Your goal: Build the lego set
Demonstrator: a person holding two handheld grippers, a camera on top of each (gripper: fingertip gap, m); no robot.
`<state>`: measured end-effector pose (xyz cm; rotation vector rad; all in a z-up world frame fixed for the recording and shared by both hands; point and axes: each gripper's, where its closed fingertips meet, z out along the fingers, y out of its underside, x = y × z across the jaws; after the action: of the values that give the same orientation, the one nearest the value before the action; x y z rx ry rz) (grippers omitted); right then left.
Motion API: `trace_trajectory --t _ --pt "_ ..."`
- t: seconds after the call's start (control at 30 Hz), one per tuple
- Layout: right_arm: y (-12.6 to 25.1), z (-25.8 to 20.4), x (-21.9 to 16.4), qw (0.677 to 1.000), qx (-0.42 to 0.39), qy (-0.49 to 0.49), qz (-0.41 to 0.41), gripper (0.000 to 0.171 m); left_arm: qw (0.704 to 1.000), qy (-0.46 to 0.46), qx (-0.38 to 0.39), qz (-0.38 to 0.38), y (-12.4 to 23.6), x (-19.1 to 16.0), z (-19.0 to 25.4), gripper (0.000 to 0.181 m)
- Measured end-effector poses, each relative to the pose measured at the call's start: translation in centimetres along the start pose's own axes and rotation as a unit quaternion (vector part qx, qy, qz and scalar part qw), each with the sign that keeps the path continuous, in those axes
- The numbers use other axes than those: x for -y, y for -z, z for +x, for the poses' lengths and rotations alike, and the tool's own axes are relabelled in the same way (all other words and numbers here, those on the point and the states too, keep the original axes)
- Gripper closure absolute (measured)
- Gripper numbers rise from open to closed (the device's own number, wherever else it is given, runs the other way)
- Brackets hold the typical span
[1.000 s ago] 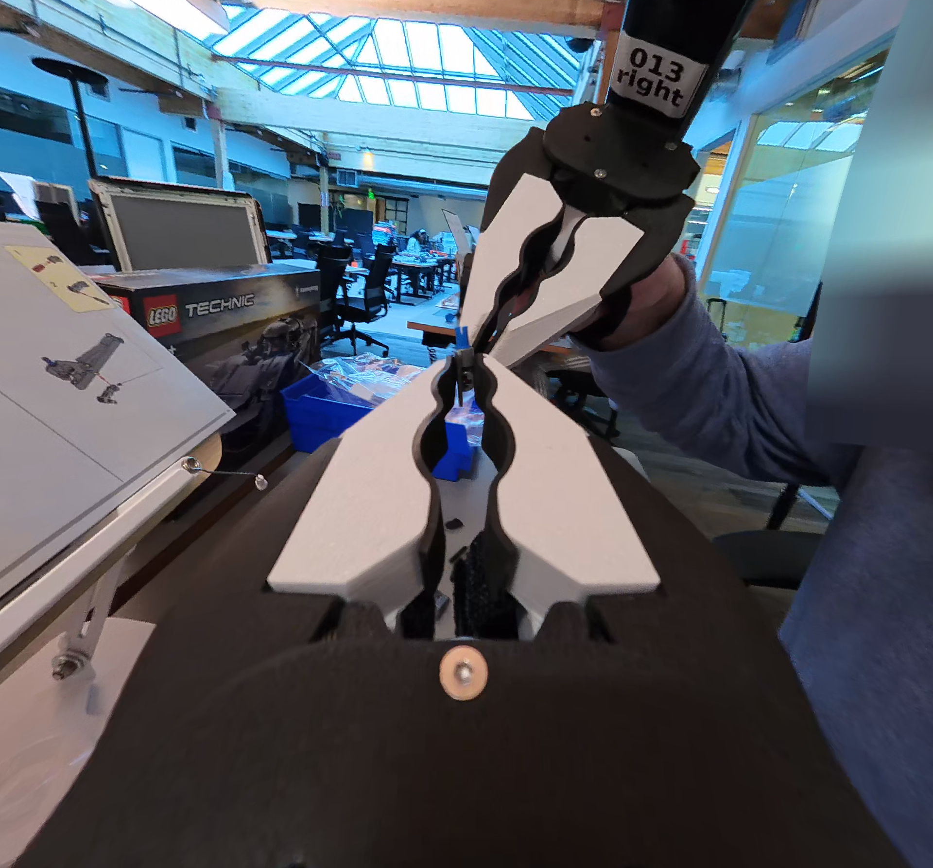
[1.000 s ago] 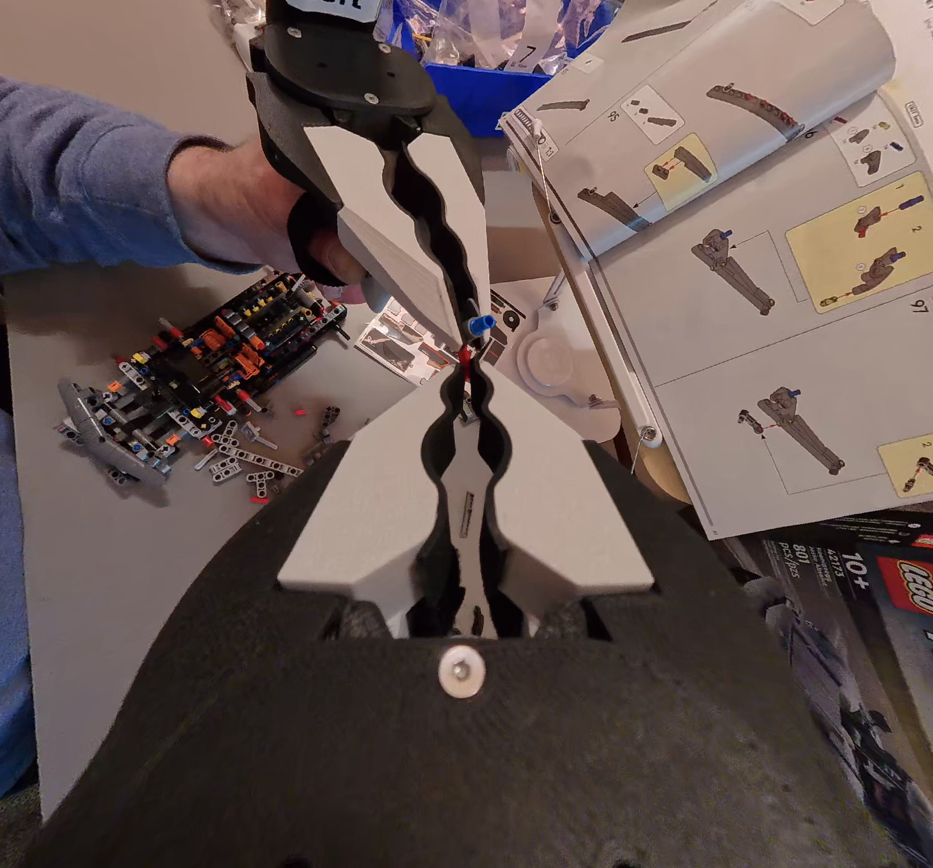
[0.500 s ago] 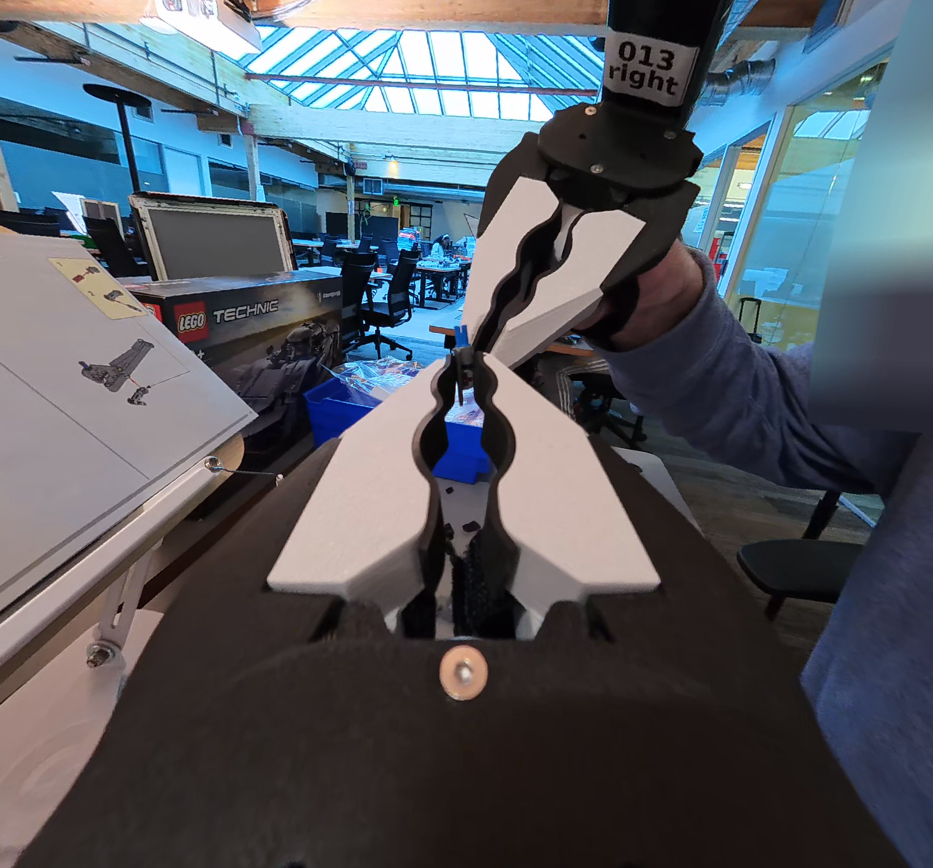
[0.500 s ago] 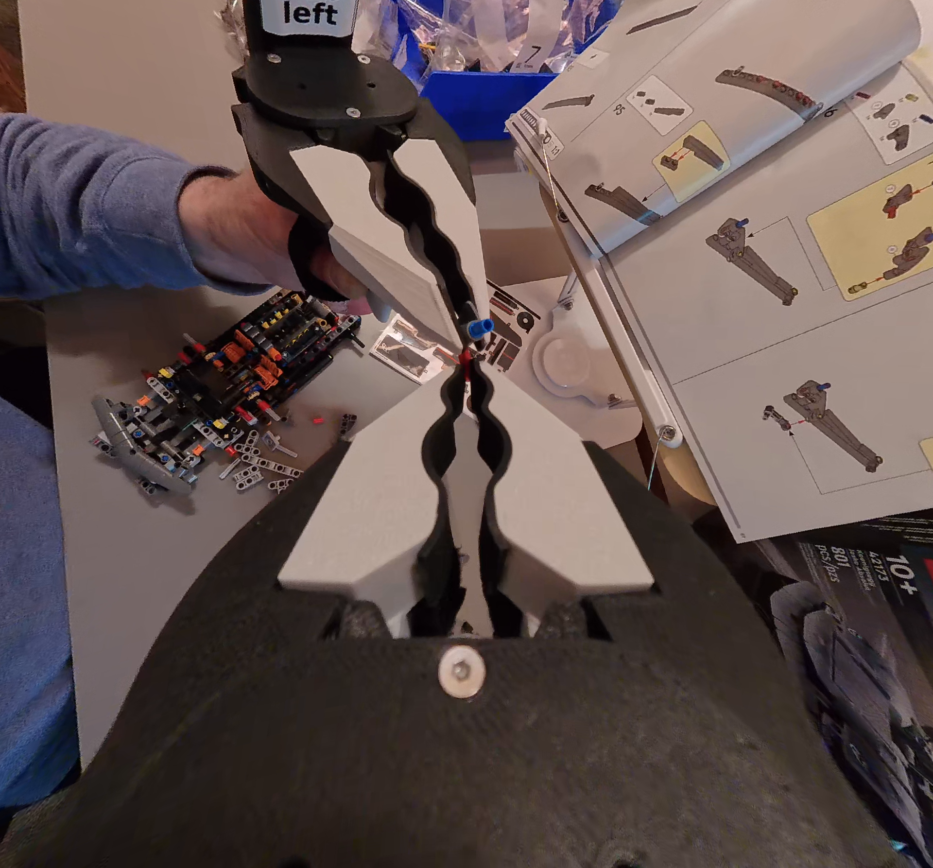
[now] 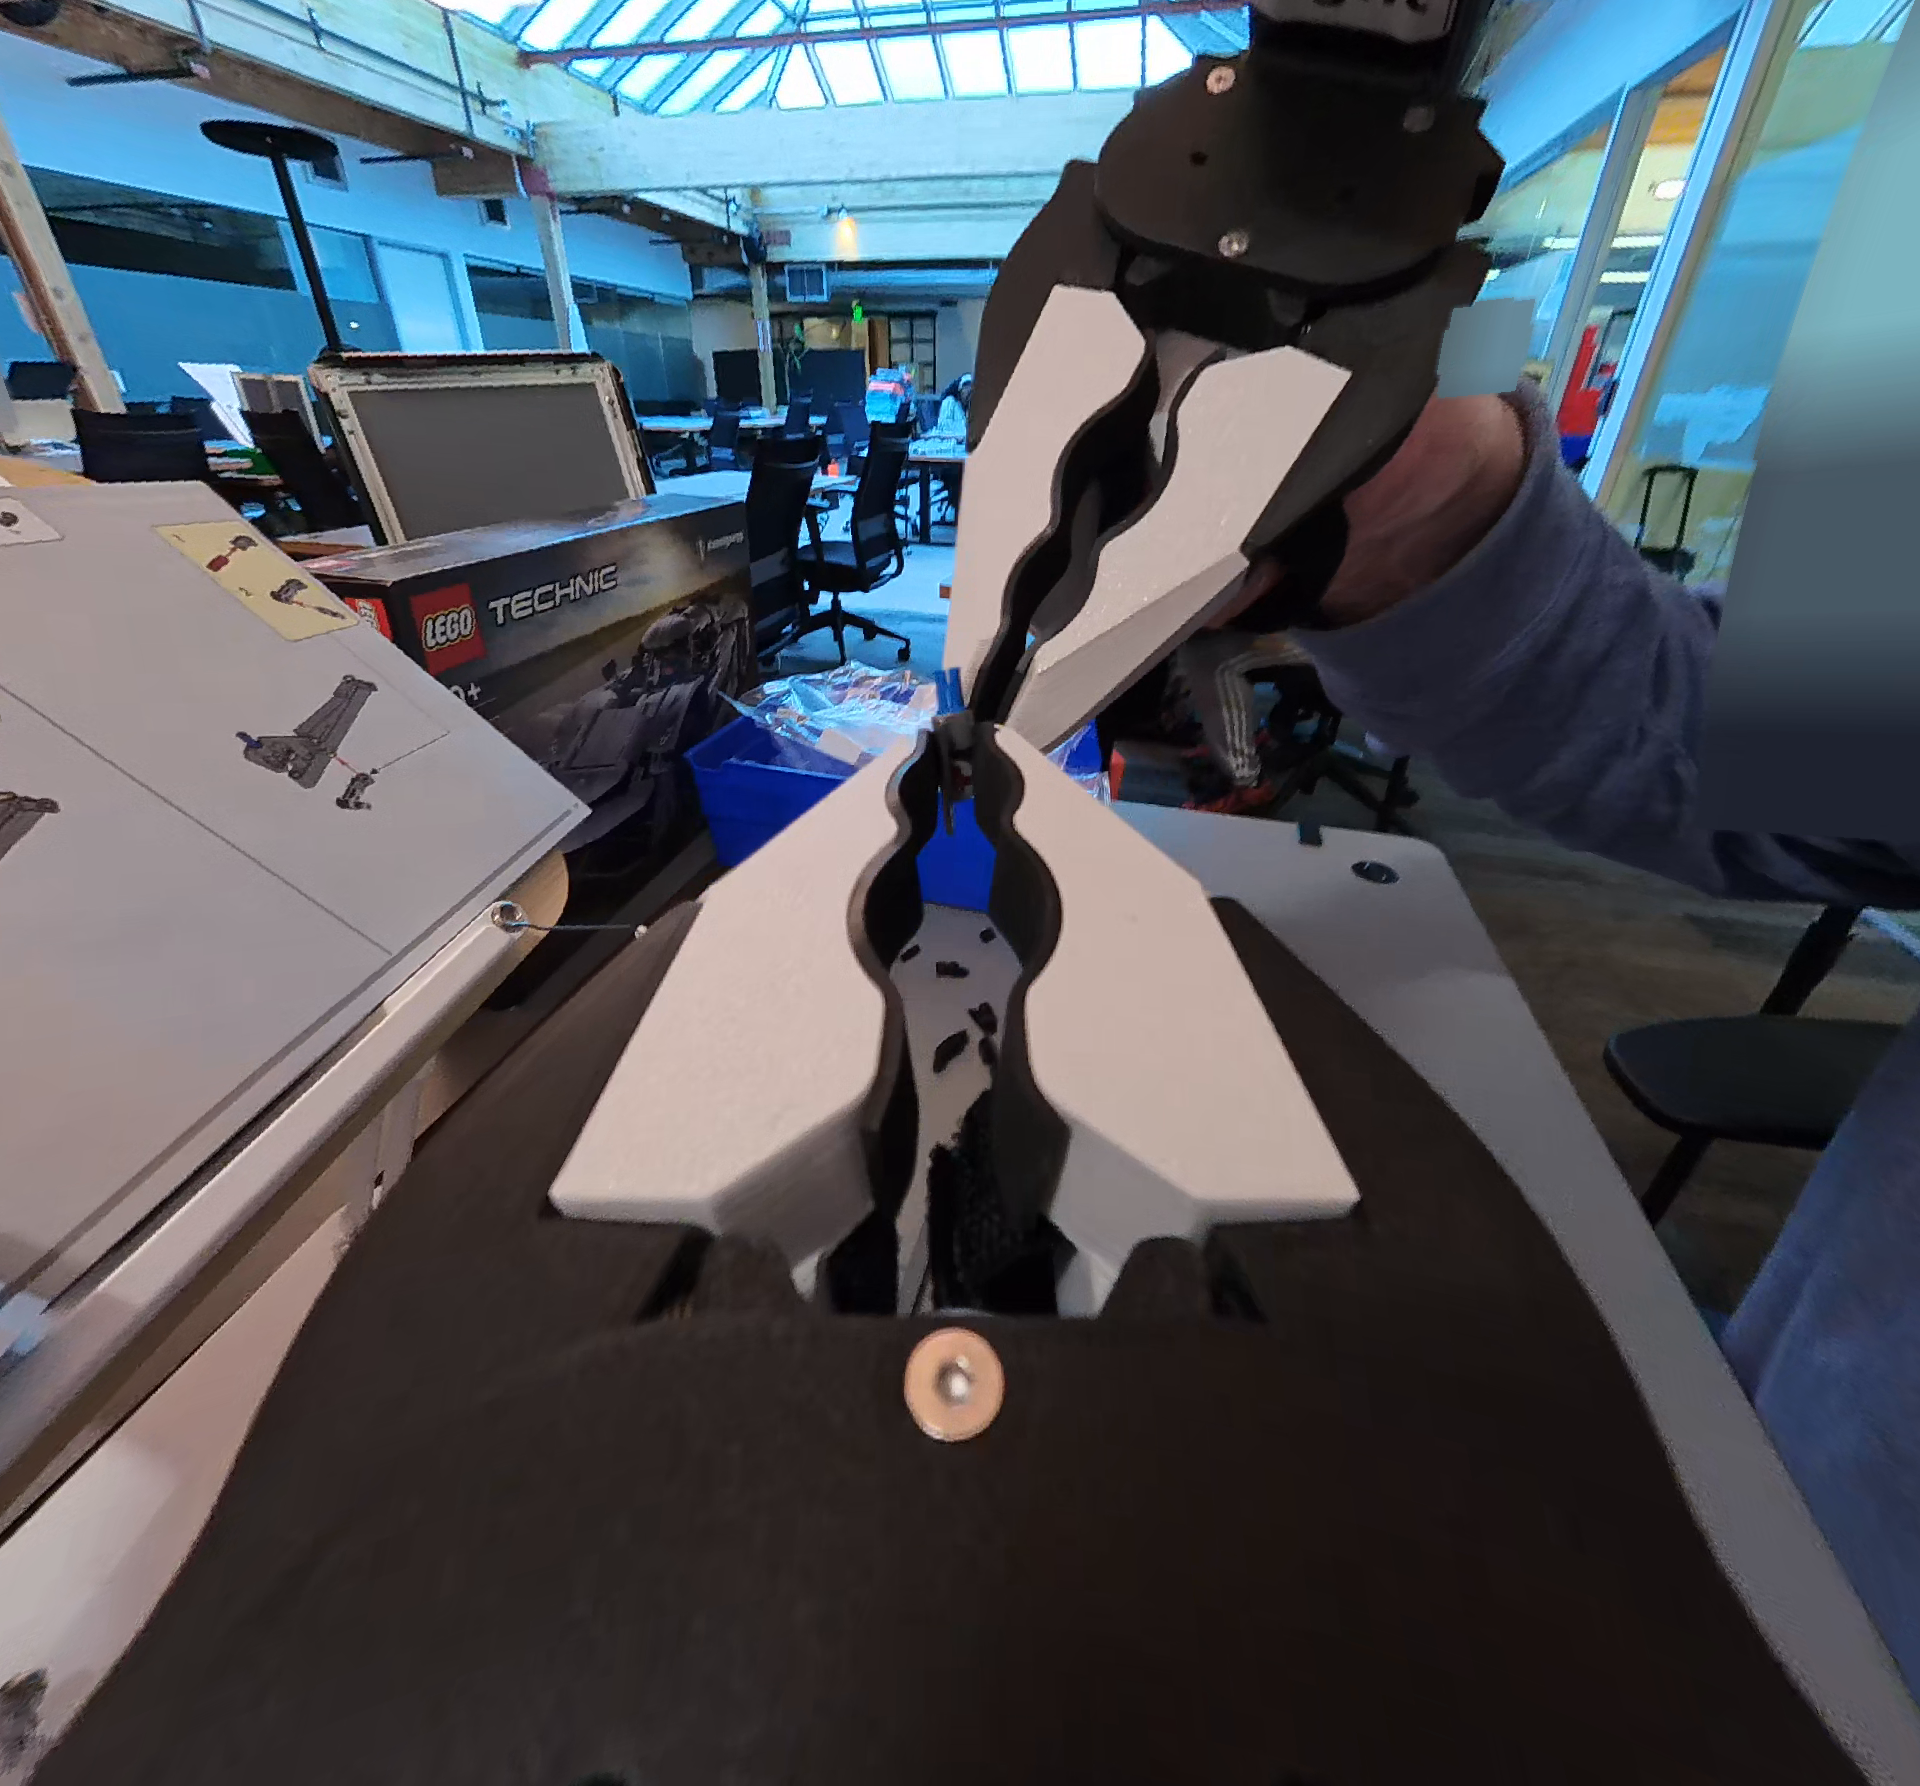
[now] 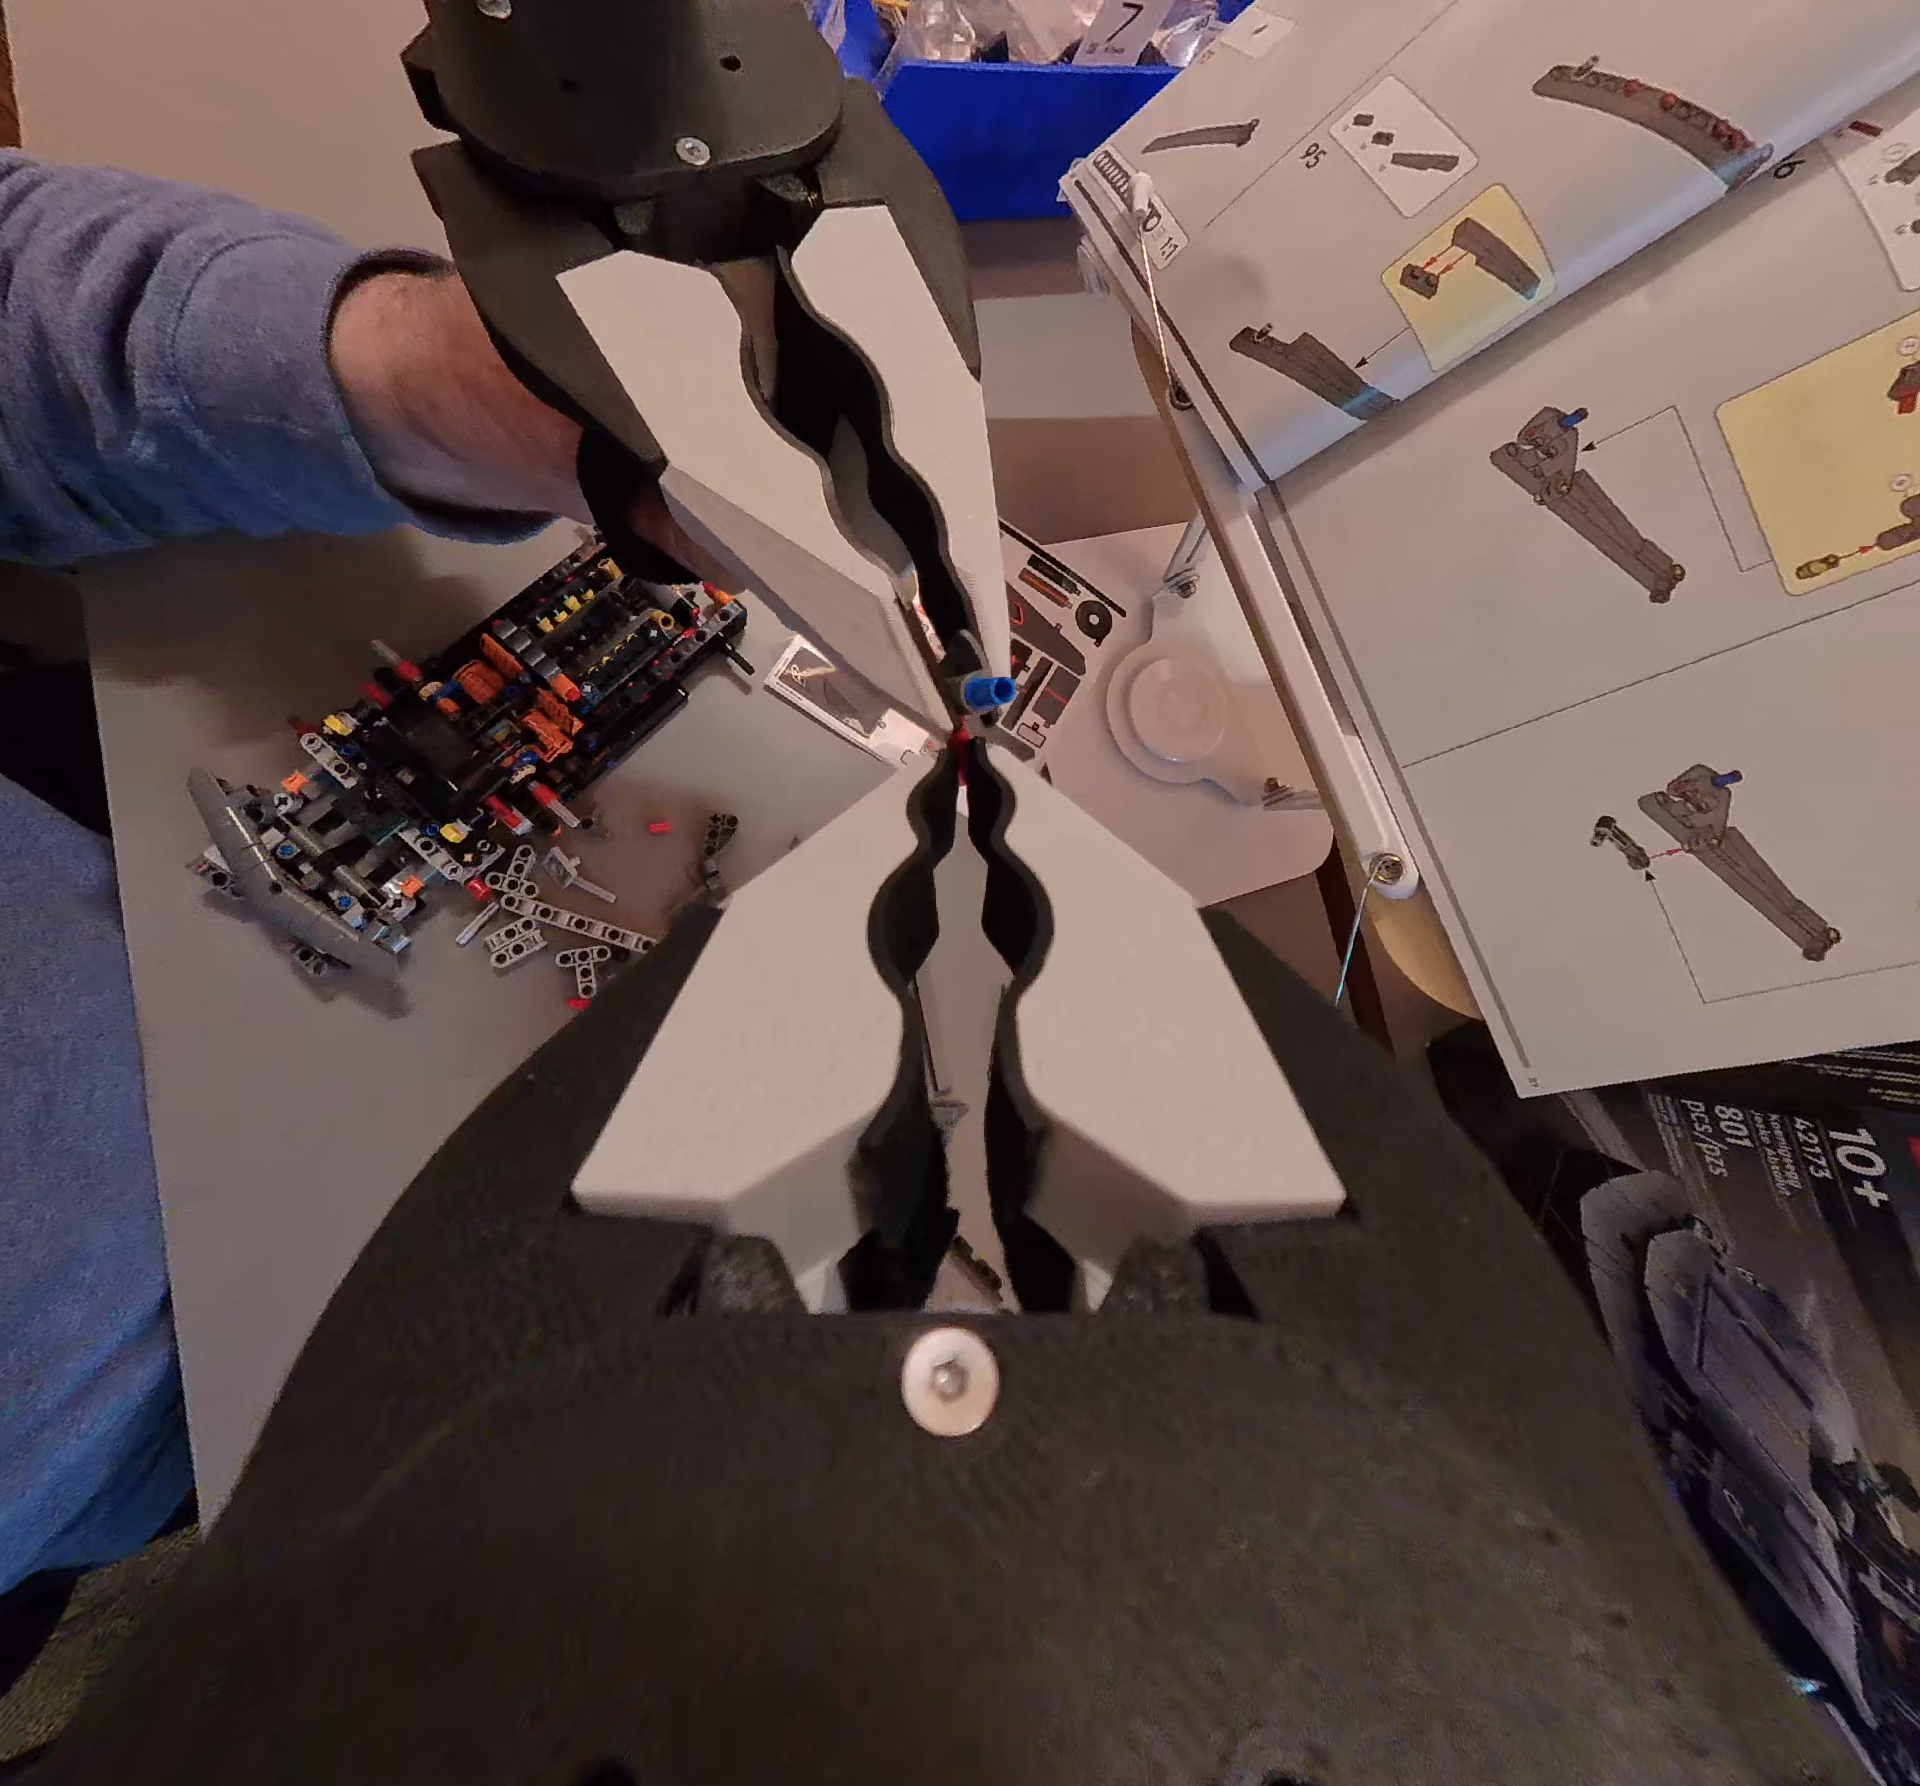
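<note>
My left gripper (image 5: pixel 954 737) is shut on a small dark grey Lego piece (image 5: pixel 951 728) with a blue pin (image 5: pixel 948 682) sticking out of it. In the right wrist view the left gripper (image 6: pixel 961 682) comes down from the top with the blue pin (image 6: pixel 987 692) at its tips. My right gripper (image 6: pixel 961 768) is shut on a tiny red pin (image 6: pixel 962 749), tip to tip with the left gripper. In the left wrist view the right gripper (image 5: pixel 987 697) reaches in from the upper right. Both are held in the air above the table.
A partly built Lego model (image 6: pixel 468 749) and several loose parts (image 6: pixel 551 915) lie on the grey table at left. An open instruction booklet (image 6: pixel 1558 593) stands on a stand at right, a blue bin of bags (image 6: pixel 1018 105) behind it, and the Lego box (image 6: pixel 1766 1269) at lower right. Less than 4 cm separates the two grippers' tips.
Both grippers have stayed tip to tip and shut on their pieces. They have drawn closer together, so each looks larger in the other's view. The left wrist view has tilted.
</note>
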<state>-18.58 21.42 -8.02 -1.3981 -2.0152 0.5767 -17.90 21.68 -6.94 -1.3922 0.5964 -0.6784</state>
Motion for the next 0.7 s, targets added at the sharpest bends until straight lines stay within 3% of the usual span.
trace_trajectory --t 0.03,0.33,0.63,0.7 --pt "0.0 -0.1 -0.1 1.000 0.001 0.000 -0.002 0.171 1.000 -0.001 -0.001 -0.005 0.0 -0.1 0.0 0.176" --pt "-0.2 0.0 -0.2 1.000 0.005 0.002 -0.008 0.171 1.000 -0.005 0.003 -0.028 -0.2 -0.7 -0.1 0.176" --pt "1.1 0.1 0.4 0.998 0.020 -0.022 0.064 0.171 0.991 0.101 -0.069 0.045 0.0 0.5 0.3 0.177" --pt "1.8 -0.1 0.8 0.995 0.019 -0.021 0.091 0.163 0.987 0.120 -0.085 0.067 0.3 1.3 0.5 0.176"
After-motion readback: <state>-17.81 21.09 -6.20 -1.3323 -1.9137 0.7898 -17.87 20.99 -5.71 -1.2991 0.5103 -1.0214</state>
